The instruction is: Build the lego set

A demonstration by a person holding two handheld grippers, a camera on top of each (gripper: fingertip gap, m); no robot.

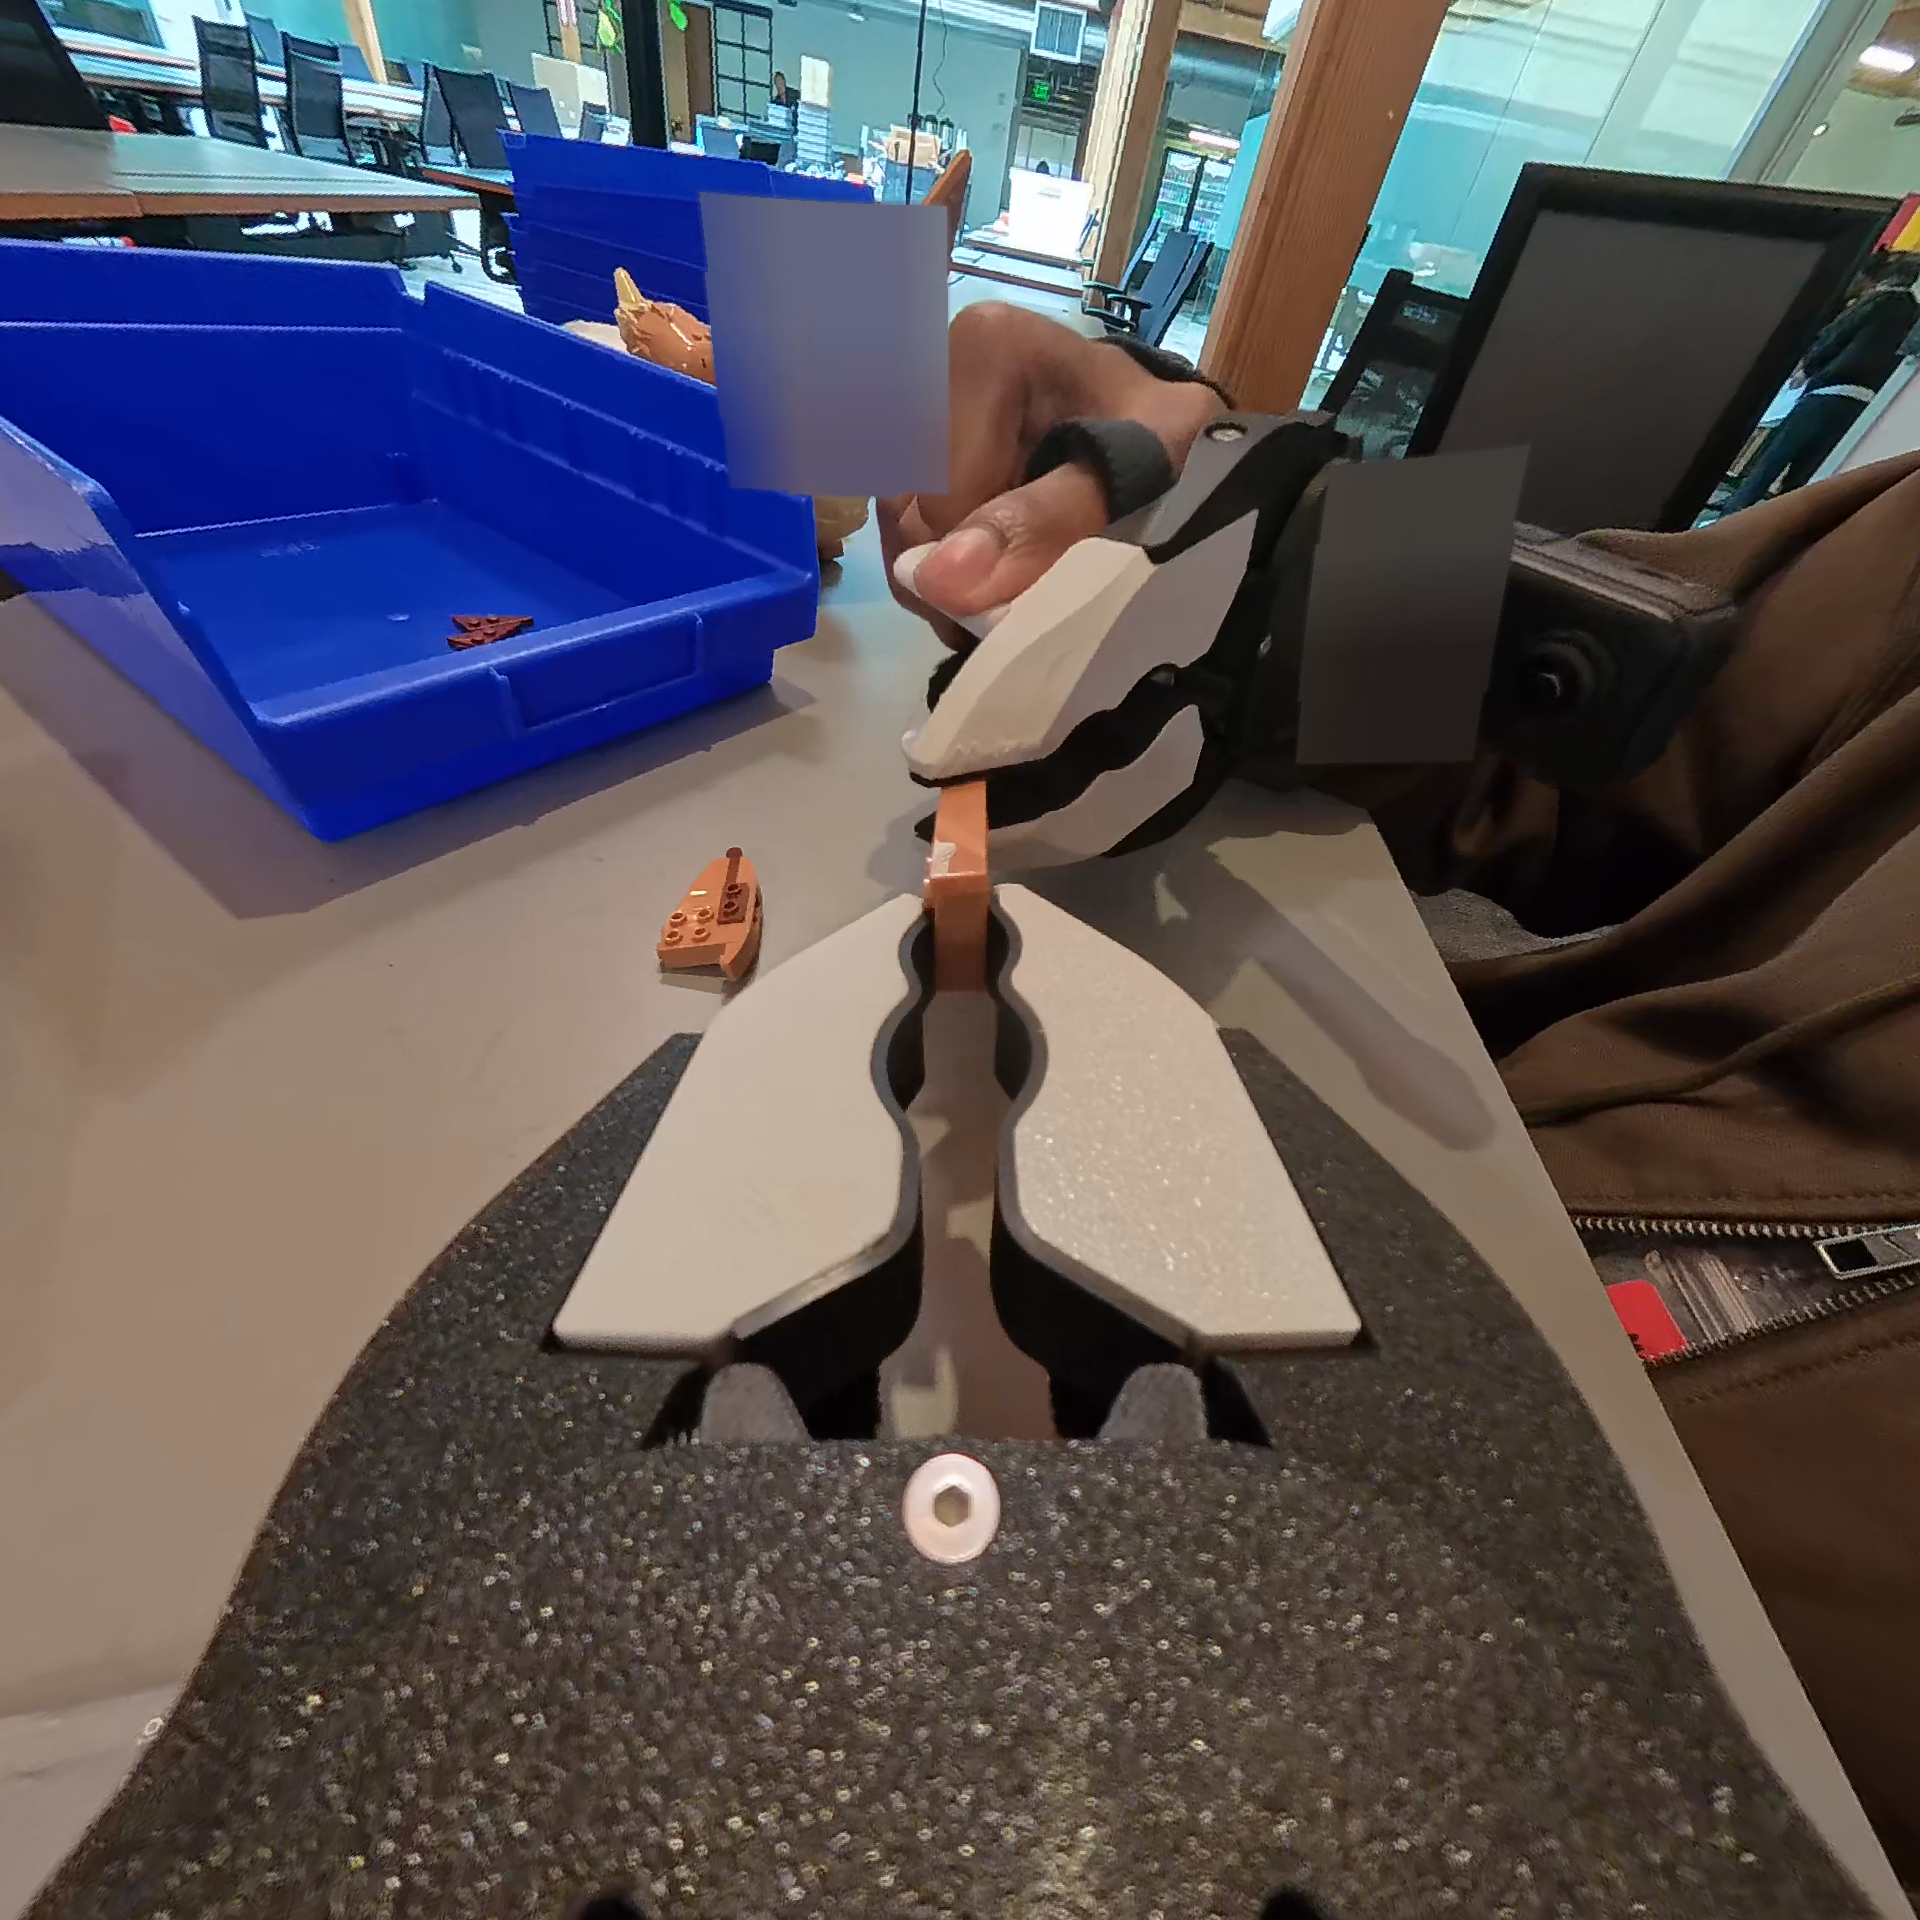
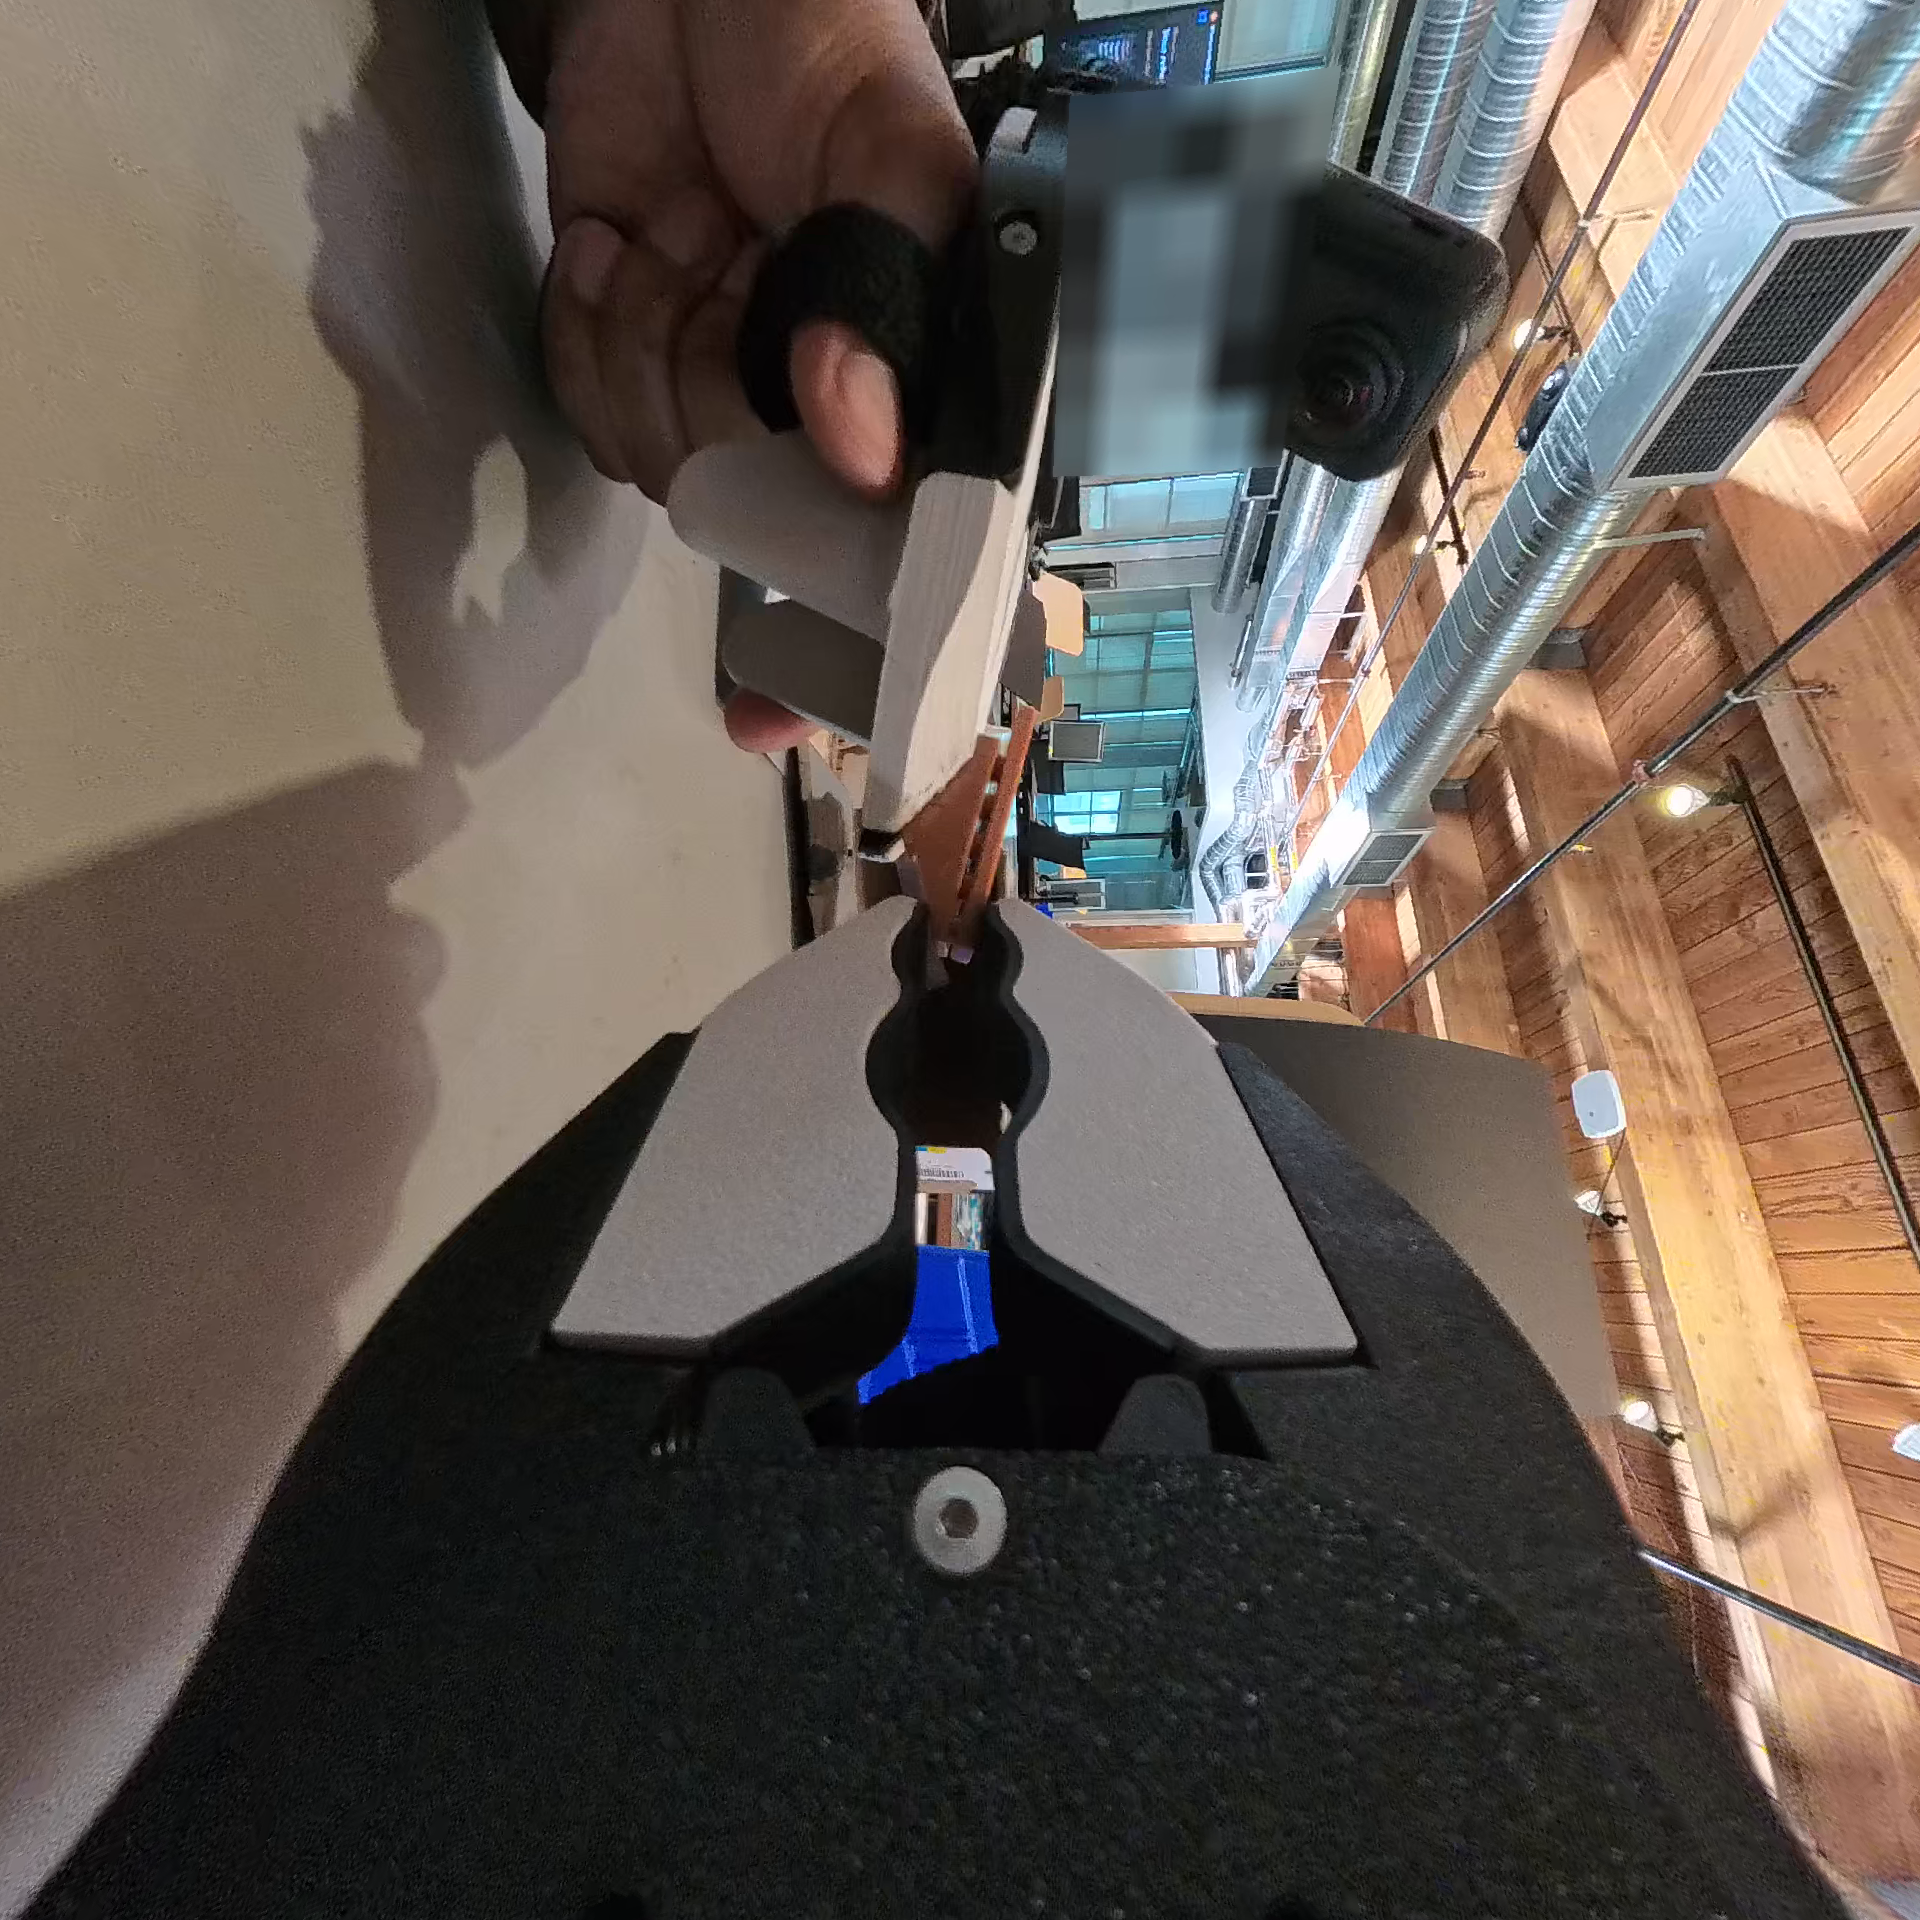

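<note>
My left gripper [image 1: 961, 909] is shut on one end of a flat orange-brown brick piece [image 1: 961, 852] and holds it above the grey table [image 1: 312, 1039]. My right gripper [image 1: 966, 774] comes in from the far right, tilted, and is shut on the other end of the same piece. In the right wrist view my right gripper [image 2: 956, 914] pinches the narrow tip of the orange-brown piece [image 2: 971, 821], and the left gripper's finger [image 2: 935, 665] clamps its far end. A small orange-brown boat-shaped build [image 1: 712, 920] lies on the table just left of my left fingertips.
A blue bin [image 1: 665, 665] stands at the left with small dark red pieces [image 1: 488, 629] inside. More blue bins [image 1: 603, 229] and a brown toy part [image 1: 665, 332] stand behind it. A monitor [image 1: 1621, 343] and a person's brown jacket [image 1: 1714, 935] are on the right by the table's edge. The grippers are tip to tip, or close to it.
</note>
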